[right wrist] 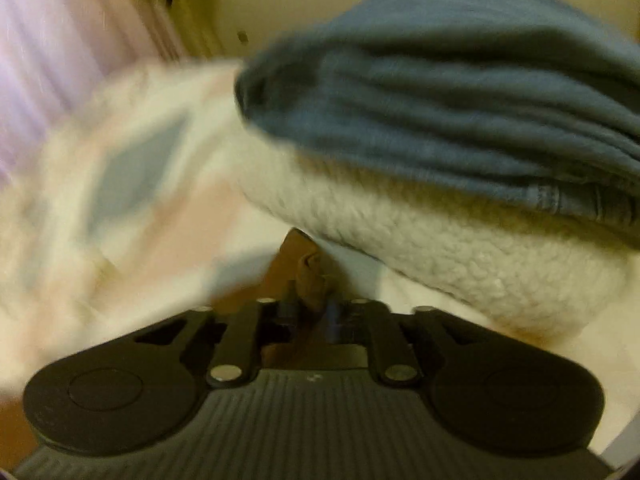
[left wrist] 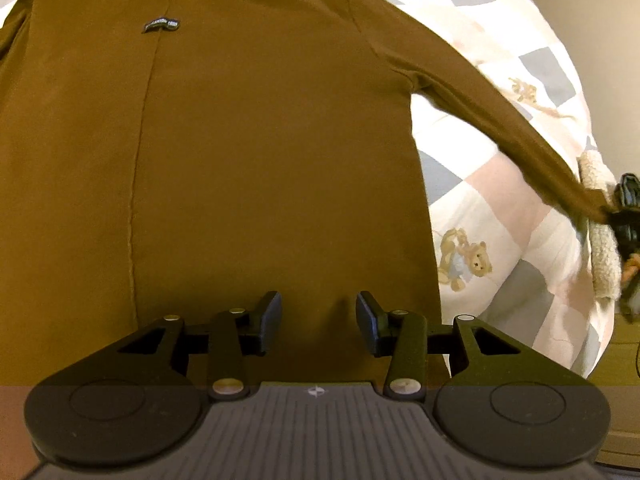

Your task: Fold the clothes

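Fabric of the brown long-sleeved top (left wrist: 248, 152), spread flat on the checked patchwork bed quilt (left wrist: 500, 184), looks soft and limp, best held at cuff or hem: right gripper (right wrist: 310, 300) fingers clench its cuff, left gripper (left wrist: 318, 320) fingers gape empty over the near hem.

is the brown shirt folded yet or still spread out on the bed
Spread out, not folded. The brown shirt lies flat on the patchwork quilt, its sleeve stretched sideways to the right gripper, shut on the cuff.

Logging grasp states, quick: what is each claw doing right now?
Left claw: open, empty, over the brown shirt.
Right claw: shut on the shirt's sleeve cuff.
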